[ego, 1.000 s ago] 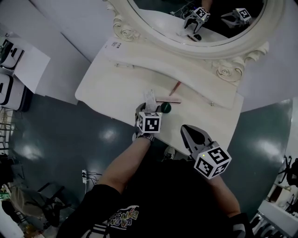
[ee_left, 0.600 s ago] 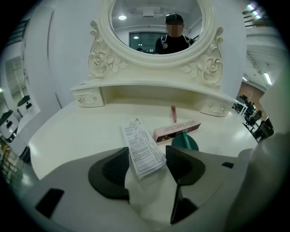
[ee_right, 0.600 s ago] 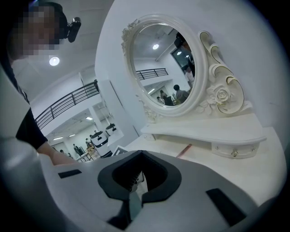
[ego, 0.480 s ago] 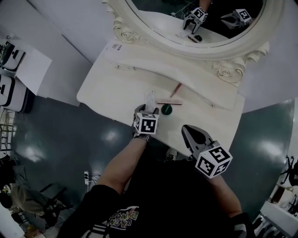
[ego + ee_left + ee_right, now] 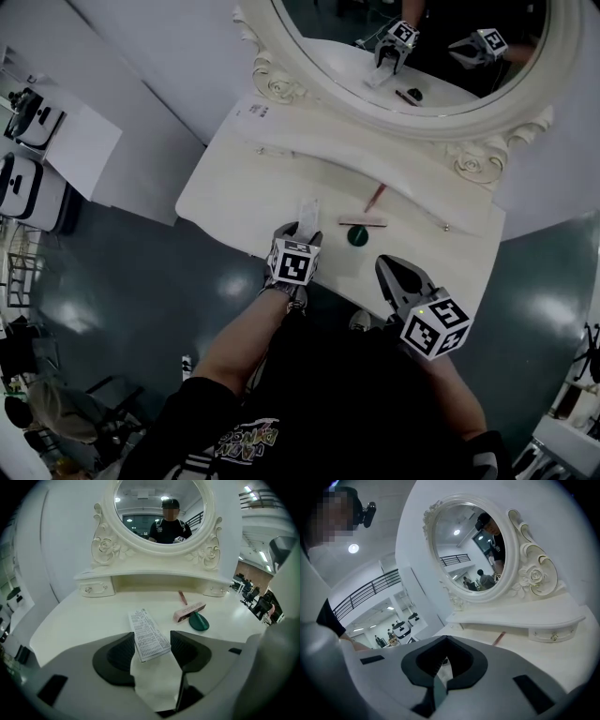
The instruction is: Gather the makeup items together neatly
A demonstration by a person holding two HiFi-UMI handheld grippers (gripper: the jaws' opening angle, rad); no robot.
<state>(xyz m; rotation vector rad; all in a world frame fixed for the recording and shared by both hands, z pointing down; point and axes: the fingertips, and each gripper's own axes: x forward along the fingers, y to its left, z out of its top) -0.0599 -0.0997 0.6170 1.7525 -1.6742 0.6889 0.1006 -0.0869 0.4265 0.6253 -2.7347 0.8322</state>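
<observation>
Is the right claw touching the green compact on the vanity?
Apart. The head view shows a strip of bare white tabletop between the tips of the shut right claw and the green compact.

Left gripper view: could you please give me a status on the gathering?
Left gripper open, jaws just been closing around printed sachet. Right gripper shut, empty. Pink box, green compact, pencil grouped beyond. Nothing lies between.

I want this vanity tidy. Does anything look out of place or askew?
Yes. The printed packet sits alone near the front edge, apart from the pink box, green item and pink pencil clustered to its right. The pencil lies slanted behind the box, not lined up with it.
</observation>
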